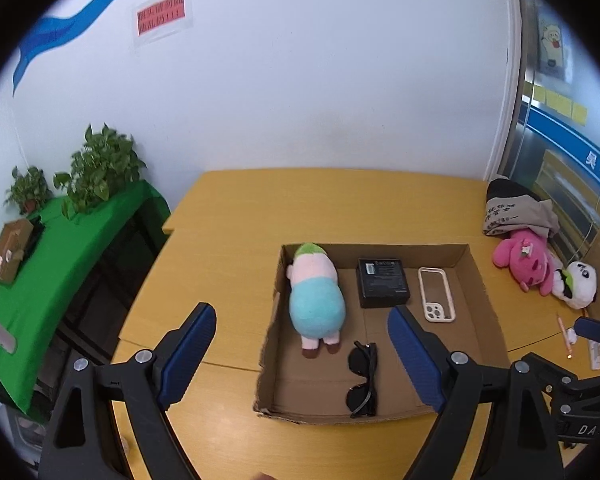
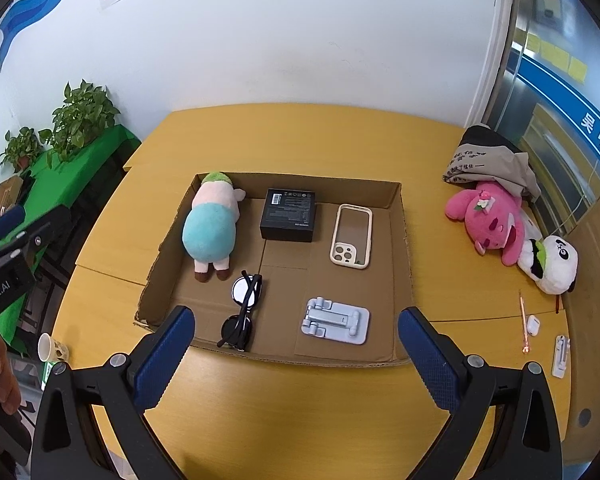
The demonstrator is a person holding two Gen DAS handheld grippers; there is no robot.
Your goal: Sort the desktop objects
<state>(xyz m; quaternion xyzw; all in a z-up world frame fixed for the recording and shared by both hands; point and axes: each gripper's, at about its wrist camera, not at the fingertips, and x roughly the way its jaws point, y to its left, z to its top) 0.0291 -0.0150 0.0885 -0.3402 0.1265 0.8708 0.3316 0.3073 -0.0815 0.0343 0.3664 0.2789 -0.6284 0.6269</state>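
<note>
Yellow desk [image 2: 300, 140]: work surface.
Shallow cardboard tray [image 2: 400, 240]: centre of desk, seemingly the collecting bin.
Blue-and-pink plush [image 2: 210, 232]: face-down along tray's left wall.
Black box [image 2: 288, 220]: flat, tray rear.
Phone case [image 2: 351, 236]: flat, right of box.
Grey phone stand [image 2: 336, 321]: folded, tray front.
Sunglasses [image 2: 242, 312]: folded, beside stand.
Pink plush [image 2: 492, 224] and panda plush [image 2: 552, 268]: outside tray, right edge, likely unsorted.
Left gripper [image 1: 300, 348] and right gripper [image 2: 296, 356]: spread wide, empty, poised above tray's near edge.
</note>
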